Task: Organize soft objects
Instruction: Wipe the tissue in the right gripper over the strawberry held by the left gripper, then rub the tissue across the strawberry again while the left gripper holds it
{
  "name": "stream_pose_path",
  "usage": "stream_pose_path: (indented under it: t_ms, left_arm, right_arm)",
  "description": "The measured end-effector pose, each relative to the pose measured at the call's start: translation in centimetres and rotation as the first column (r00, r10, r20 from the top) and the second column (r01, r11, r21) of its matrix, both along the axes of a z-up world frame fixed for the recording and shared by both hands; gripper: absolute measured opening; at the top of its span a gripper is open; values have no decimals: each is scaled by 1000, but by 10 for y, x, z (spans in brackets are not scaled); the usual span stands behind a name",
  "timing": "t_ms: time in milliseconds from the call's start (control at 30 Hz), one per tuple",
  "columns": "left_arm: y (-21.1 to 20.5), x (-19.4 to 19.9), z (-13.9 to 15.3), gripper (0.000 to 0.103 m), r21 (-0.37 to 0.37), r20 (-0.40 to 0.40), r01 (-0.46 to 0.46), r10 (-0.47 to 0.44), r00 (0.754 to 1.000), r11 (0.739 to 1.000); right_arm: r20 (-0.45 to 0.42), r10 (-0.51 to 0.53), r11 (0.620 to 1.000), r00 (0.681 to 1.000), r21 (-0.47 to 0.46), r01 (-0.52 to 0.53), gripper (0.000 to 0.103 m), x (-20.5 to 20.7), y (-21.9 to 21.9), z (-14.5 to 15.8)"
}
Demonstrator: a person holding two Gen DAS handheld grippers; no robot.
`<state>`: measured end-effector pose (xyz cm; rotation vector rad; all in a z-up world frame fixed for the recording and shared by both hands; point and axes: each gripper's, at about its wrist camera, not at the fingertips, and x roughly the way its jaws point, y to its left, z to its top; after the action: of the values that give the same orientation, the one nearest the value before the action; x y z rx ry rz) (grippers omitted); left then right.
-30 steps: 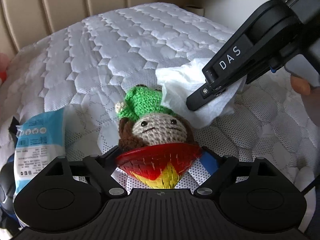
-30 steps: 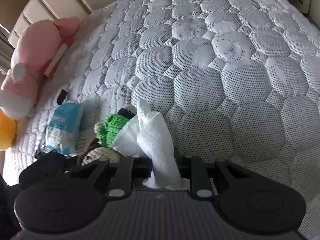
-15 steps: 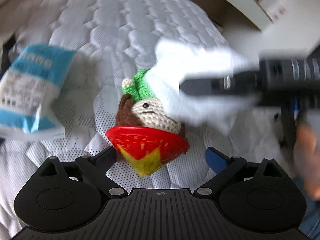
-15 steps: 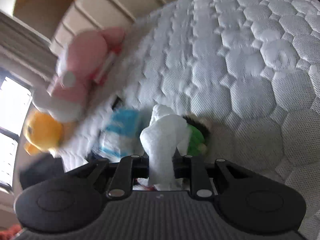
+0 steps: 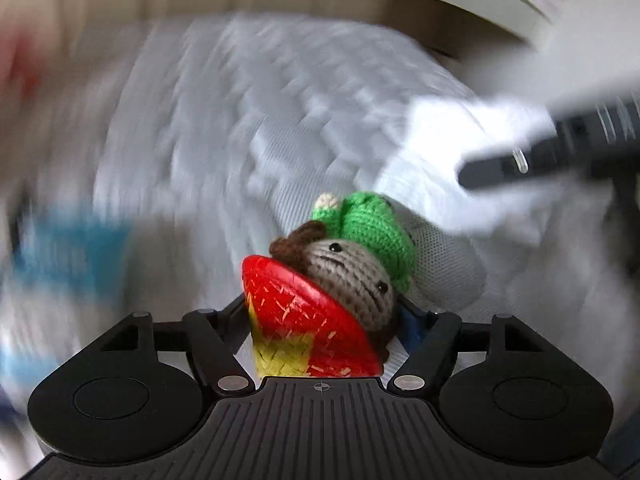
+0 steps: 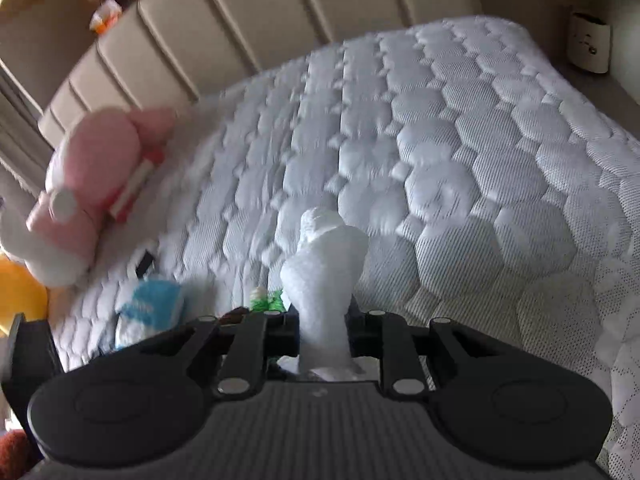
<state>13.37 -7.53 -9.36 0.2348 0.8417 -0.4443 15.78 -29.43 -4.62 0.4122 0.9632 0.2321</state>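
A crochet doll [image 5: 352, 276] with a green hat and a red and yellow skirt sits tilted between the fingers of my left gripper [image 5: 324, 312], which is shut on it. The doll is sharp while the bed behind it is smeared. My right gripper [image 6: 323, 320] is shut on a white tissue [image 6: 326, 256] that stands up crumpled between its fingers. In the left wrist view the tissue [image 5: 440, 132] and the right gripper [image 5: 500, 168] hang blurred at the upper right, above the doll. The doll's green hat [image 6: 268, 303] peeks out just left of the right fingers.
A quilted white mattress [image 6: 480, 160] fills both views, with a beige padded headboard [image 6: 240, 20] behind. A pink plush [image 6: 92, 176] and a yellow plush [image 6: 20, 292] lie at the left edge. A blue and white tissue pack [image 6: 150, 308] lies near the doll.
The left gripper's fingers have drawn in on the doll, which has tilted and now moves with them. The right gripper has lifted the tissue off the bed and swung toward the headboard.
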Motion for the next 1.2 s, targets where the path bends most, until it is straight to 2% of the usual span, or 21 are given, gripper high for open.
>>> stream_pose_path:
  t_ms: [33,67,133,167,200,233,267,333,367,400,533,600,700,833,867,933,1000,1033,1067,1133,1200]
  left_arm:
    - [-11,-10,2,76,100,99,78,-88,991,992]
    - [-22,-23,1,76,209,189,154,-194,963,966]
    - [-38,-50,-7,79,385,289,261,-384,877,885]
    - [-43,-60,-10,81,431,304,293,-443,843,854]
    - [-45,-68,-11,88,438,302,320,-473,828,840]
    - [-46,-72,-11,91,425,292,343,-486,824,838]
    - [-46,-75,-11,91,402,274,361,-487,829,841]
    - [-44,-80,-10,91,374,252,368,-475,843,851]
    - [-43,-81,-10,91,360,244,365,-464,851,858]
    - [-41,-80,-10,90,344,234,361,-451,861,867]
    - [-27,-79,-6,90,239,172,350,-394,903,906]
    - [-17,-77,-1,90,187,139,343,-371,918,920]
    - [-3,-73,10,93,147,116,315,-333,936,937]
    - [29,-60,28,95,116,135,177,-192,972,977]
    - [38,-55,31,96,104,127,127,-140,982,986]
    - [58,-43,38,98,86,107,3,-13,994,996]
    - [75,-31,40,98,27,70,-92,89,994,995]
    - [83,-27,39,98,-31,34,-114,115,993,993]
    - [92,-25,38,98,-102,-12,-127,127,992,987]
    - [95,-23,33,98,-218,-96,-97,77,992,971]
    - [80,-25,25,98,-244,-109,-20,-7,994,970]
  right_arm:
    - [11,-10,1000,1000,27,10,22,1,-4,2]
    - [19,-11,998,1000,59,9,22,2,-6,3]
    - [31,7,991,999,134,-11,22,3,-7,5]
    - [23,35,982,999,187,-38,22,2,-6,4]
    - [13,65,968,998,242,-66,22,1,-5,3]
    - [-6,97,955,995,281,-92,21,0,-3,-1]
    - [-33,125,949,992,296,-109,21,0,2,-5]
    - [-93,146,968,985,221,-123,21,0,13,-13]
    - [-115,134,983,984,144,-117,21,-1,17,-17]
    - [-133,112,990,985,106,-98,21,0,15,-19]
    - [-185,14,1000,983,0,-14,22,4,1,-29]
    - [-185,-1,999,983,-50,-8,22,2,0,-29]
    - [-172,2,996,985,-83,-17,22,-1,3,-28]
    - [-115,29,990,993,-137,-44,18,-3,13,-21]
    - [-103,37,989,994,-140,-51,16,-3,14,-19]
    - [-95,40,995,995,-89,-49,15,-3,10,-17]
    - [-95,30,999,995,-9,-31,15,-3,5,-14]
    - [-91,29,999,995,17,-27,15,-4,4,-12]
    - [-85,29,999,996,39,-26,15,-4,4,-9]
    - [-68,46,997,997,71,-41,15,-10,10,-1]
    - [-72,95,985,993,149,-83,15,-19,20,5]
